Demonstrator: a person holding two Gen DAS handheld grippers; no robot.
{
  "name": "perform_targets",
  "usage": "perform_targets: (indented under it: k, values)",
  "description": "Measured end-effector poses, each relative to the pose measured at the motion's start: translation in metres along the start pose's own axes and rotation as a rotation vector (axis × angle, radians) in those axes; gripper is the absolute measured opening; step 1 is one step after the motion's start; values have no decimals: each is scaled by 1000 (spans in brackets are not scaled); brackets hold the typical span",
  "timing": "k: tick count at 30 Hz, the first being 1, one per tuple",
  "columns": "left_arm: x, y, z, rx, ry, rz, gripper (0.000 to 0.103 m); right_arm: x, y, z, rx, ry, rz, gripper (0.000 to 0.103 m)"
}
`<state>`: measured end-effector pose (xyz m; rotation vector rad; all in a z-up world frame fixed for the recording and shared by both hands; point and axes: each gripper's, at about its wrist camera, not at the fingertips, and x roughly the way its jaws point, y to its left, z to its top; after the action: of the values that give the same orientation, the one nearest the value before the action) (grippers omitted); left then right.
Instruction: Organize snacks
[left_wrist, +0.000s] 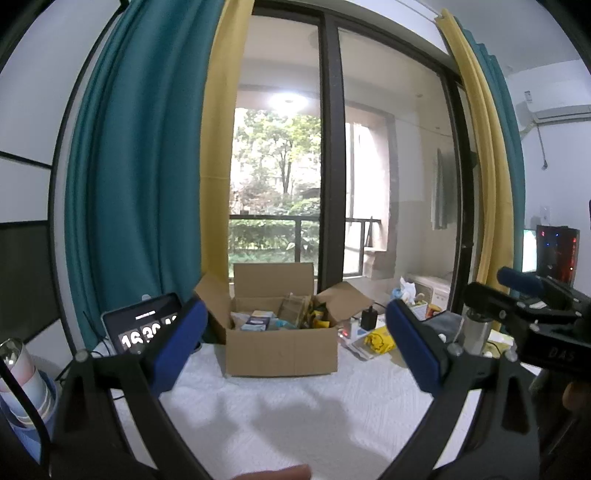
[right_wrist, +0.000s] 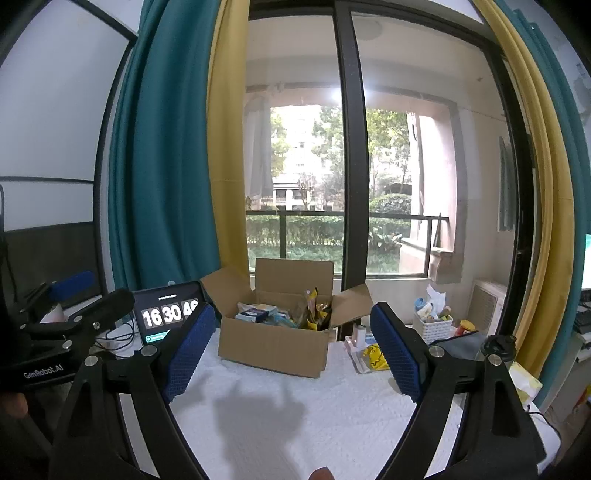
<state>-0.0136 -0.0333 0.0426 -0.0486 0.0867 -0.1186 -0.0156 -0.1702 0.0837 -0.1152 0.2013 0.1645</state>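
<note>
An open cardboard box (left_wrist: 282, 349) (right_wrist: 273, 349) stands on the white-covered table, flaps spread, with several snack packets inside: blue-and-white boxes (left_wrist: 258, 320) (right_wrist: 253, 314) and yellow-dark pouches (left_wrist: 317, 317) (right_wrist: 316, 314). My left gripper (left_wrist: 295, 339) is open, blue pads wide apart, hovering short of the box with nothing between them. My right gripper (right_wrist: 291, 347) is likewise open and empty, framing the box from the near side. A yellow packet (left_wrist: 378, 339) (right_wrist: 375, 356) lies on the table right of the box.
A tablet showing a clock (left_wrist: 146, 328) (right_wrist: 168, 314) stands left of the box. A white basket of small items (right_wrist: 432, 325), a charger (left_wrist: 369, 317) and a steel bottle (left_wrist: 474, 328) sit to the right. Rolled cups (left_wrist: 22, 376) are at far left. The white cloth (left_wrist: 295, 413) stretches in front.
</note>
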Motion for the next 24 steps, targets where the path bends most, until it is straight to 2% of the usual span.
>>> perform_targets:
  k: [24]
  values:
    - [-1, -3, -1, 1, 2, -11, 99, 2, 3, -1, 3, 15, 5, 88]
